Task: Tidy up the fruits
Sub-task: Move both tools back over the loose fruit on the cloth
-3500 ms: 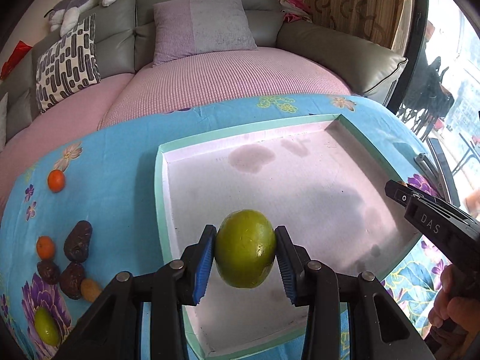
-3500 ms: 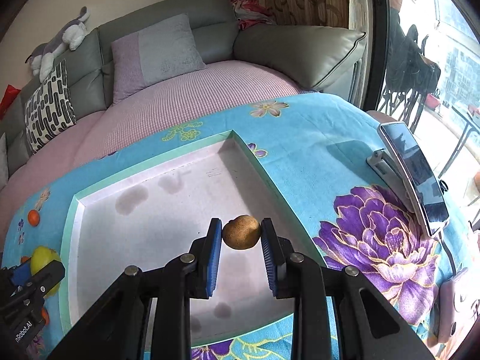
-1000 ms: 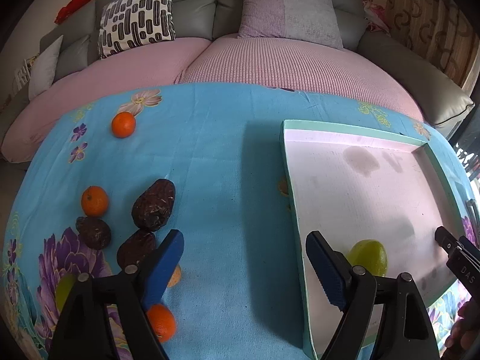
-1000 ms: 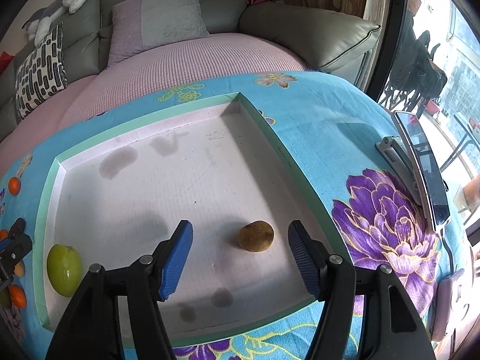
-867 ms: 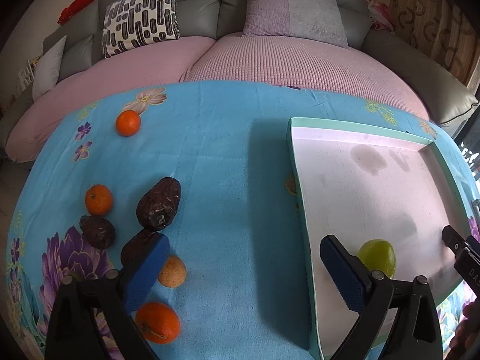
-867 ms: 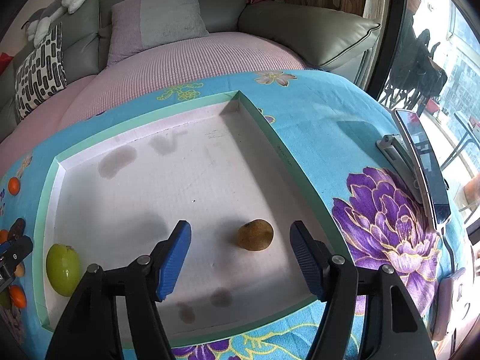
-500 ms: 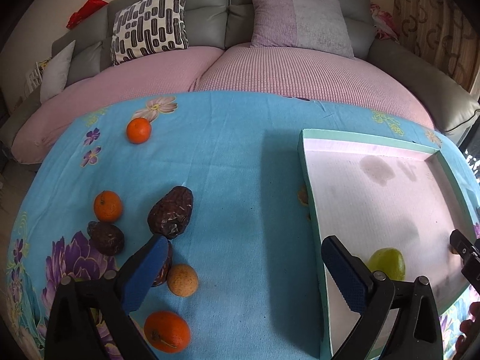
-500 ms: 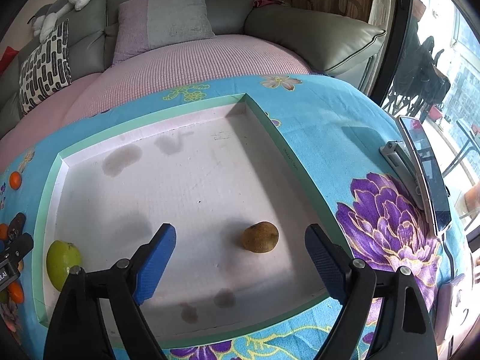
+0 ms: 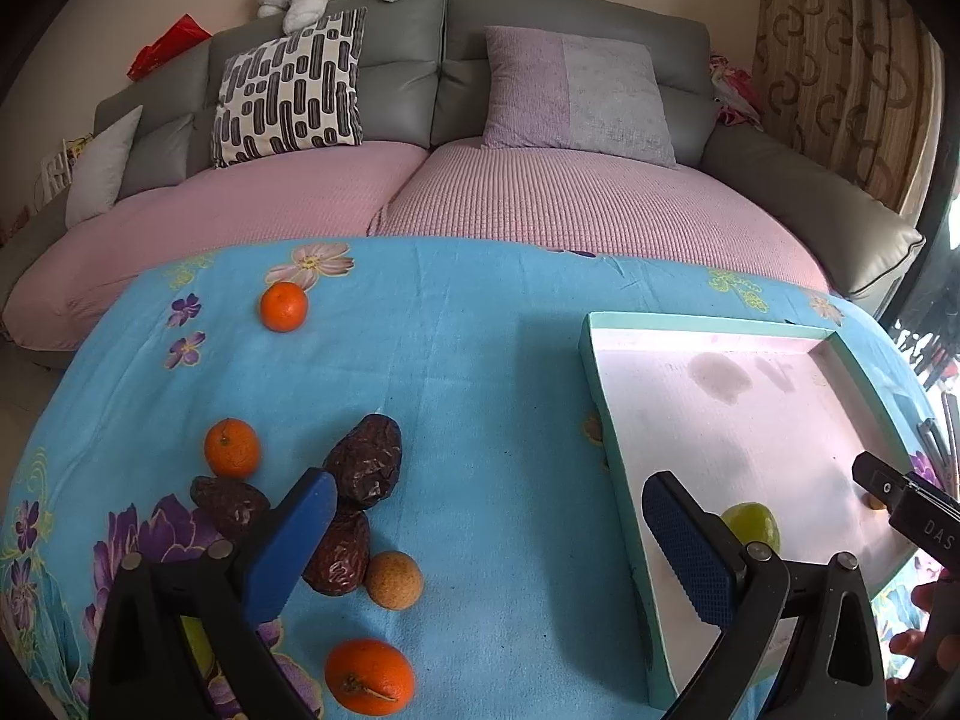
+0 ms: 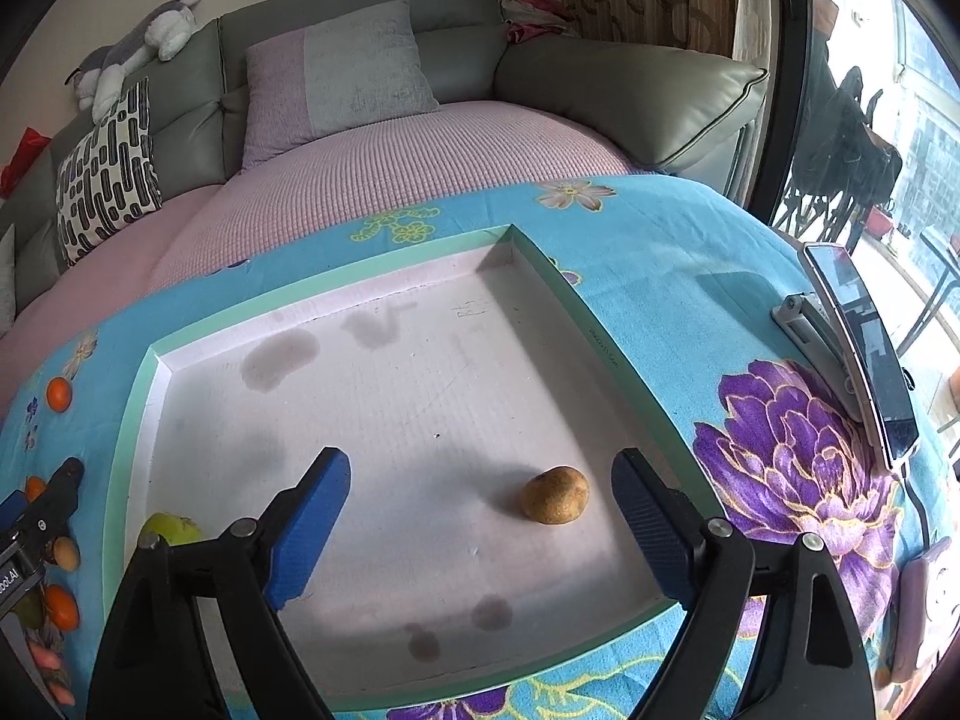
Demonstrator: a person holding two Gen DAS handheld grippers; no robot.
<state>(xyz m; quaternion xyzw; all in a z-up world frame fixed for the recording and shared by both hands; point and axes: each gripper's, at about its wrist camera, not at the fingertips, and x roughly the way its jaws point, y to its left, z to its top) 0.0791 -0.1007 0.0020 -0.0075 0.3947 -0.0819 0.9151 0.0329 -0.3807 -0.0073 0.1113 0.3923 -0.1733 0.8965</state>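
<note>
While both grippers, left gripper (image 9: 486, 546) and right gripper (image 10: 480, 516), gape empty, the left should straddle one date (image 9: 365, 468) squarely; tray (image 9: 606, 420) awaits.

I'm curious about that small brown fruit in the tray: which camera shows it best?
The right wrist view: the brown fruit lies whole and unobstructed on the tray. The left wrist view shows only a sliver behind the other tool.
</note>
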